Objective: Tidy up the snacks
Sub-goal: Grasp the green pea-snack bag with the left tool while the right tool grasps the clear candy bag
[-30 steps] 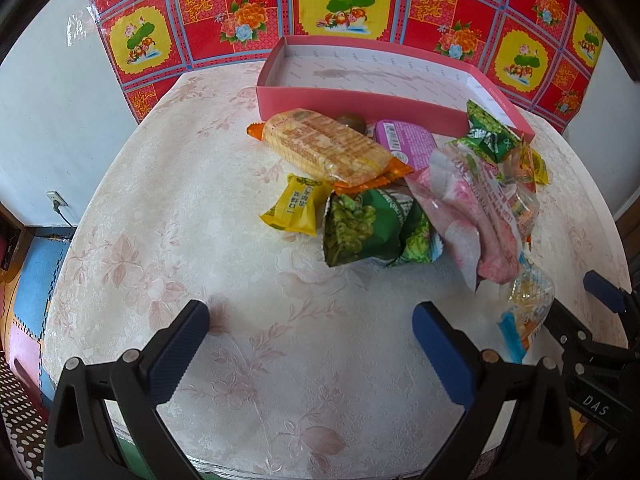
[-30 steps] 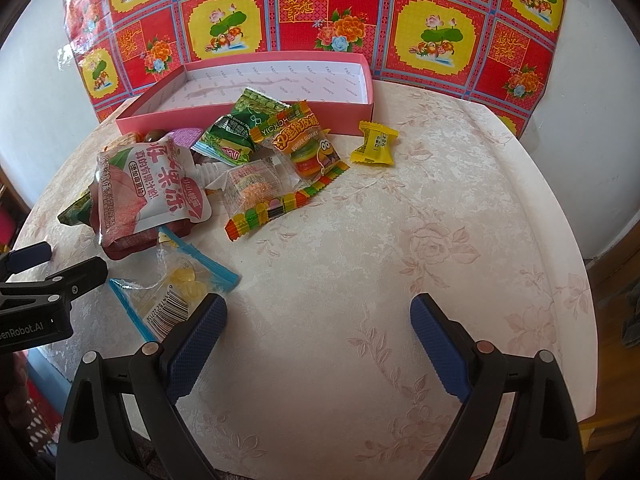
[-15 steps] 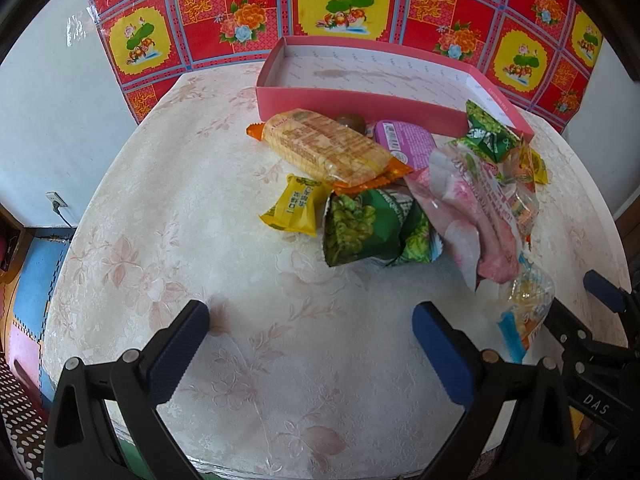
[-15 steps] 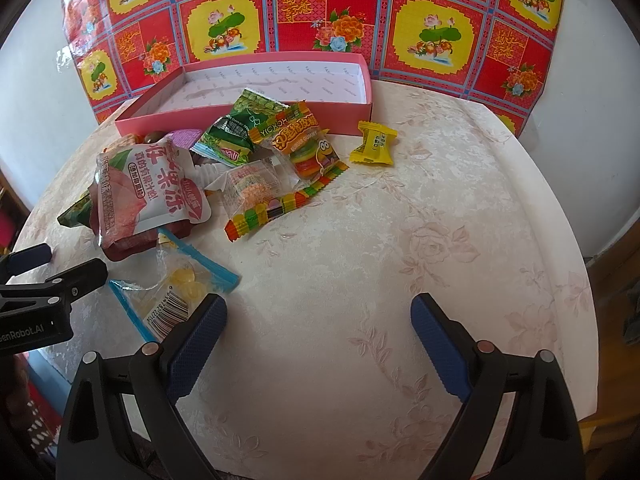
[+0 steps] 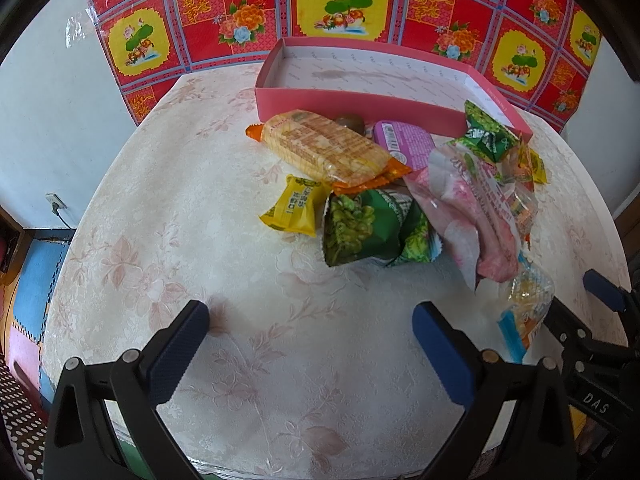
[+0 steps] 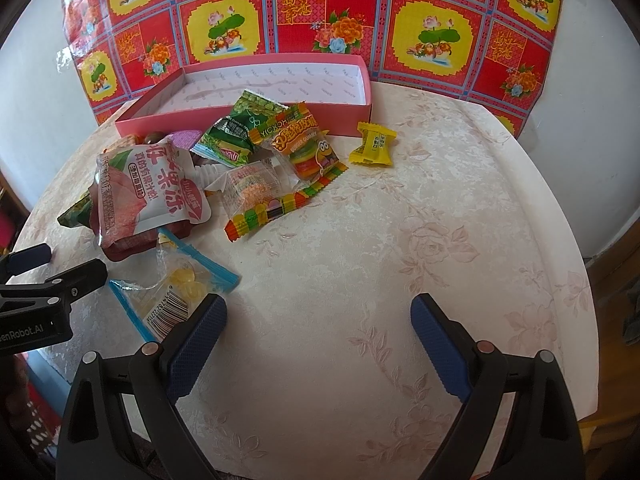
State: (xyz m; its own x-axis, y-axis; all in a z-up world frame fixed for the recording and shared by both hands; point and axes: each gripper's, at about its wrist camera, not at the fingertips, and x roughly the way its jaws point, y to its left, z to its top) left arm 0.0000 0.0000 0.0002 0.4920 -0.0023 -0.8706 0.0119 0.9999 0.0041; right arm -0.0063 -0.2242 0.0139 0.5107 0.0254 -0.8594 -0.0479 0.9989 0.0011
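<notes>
Left gripper (image 5: 310, 322) jaws spread wide, holding nothing, hovering over bare table (image 5: 168, 200) in the lower half of the left wrist view; right gripper (image 6: 318, 316) likewise spread and empty, lower centre of the right wrist view; open tablecloth fills the whole right side of that view out to the rounded table edge; left third of the left wrist view also free of clutter; pink box (image 6: 352, 110) at upper centre against the red-and-yellow patterned sheet (image 6: 320, 12), open top, white interior, no snacks inside; snacks all piled on the table just in front of the box's near wall; counted: one cracker pack (image 5: 324, 146) with orange ends, two yellow candies (image 5: 294, 210) (image 6: 372, 144), two green packets (image 5: 368, 228) (image 6: 236, 132), one purple packet (image 5: 404, 142), one pink jelly pouch (image 6: 152, 192), one burger gummy pack (image 6: 306, 152), one clear gummy pack with rainbow edge (image 6: 256, 196), one clear bag with blue seals (image 6: 180, 288) touching the right gripper's left-hand finger in the frame, one small brown round item (image 5: 349, 122) behind the crackers, type unclear.
</notes>
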